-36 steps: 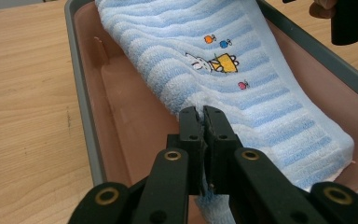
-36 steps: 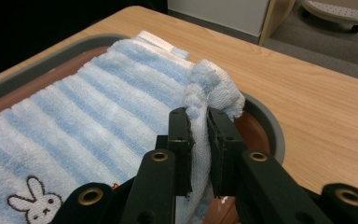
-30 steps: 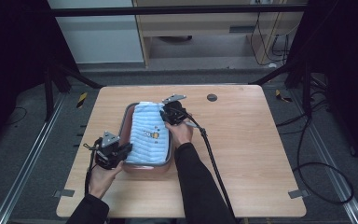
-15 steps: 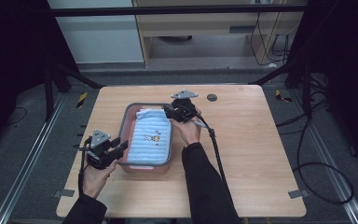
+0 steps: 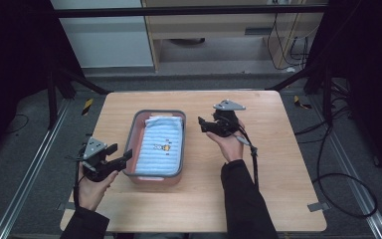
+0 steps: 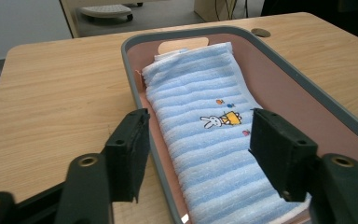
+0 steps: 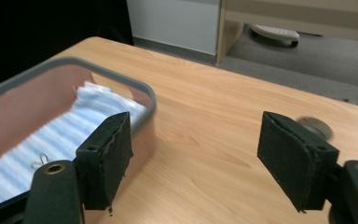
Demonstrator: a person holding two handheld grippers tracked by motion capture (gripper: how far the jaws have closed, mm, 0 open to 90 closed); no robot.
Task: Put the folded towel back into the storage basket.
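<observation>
Wooden table (image 5: 278, 164) carrying a tray (image 5: 180, 149), folded towel (image 5: 160, 147) lying inside it. Left gripper (image 5: 122, 158) hovering at the tray's near-left edge, right gripper (image 5: 202, 124) off its right side, both jaws spread, gripping nothing. Probably placement finished; next, hands clearing away.

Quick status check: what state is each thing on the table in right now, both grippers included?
Towel: folded, lying flat inside the bin.
Bin: upright on the table, no lid, holding the towel.
Left gripper: open, empty, at the bin's near left corner.
Right gripper: open, empty, off to the bin's right.
Table: bare wood around the bin.
</observation>
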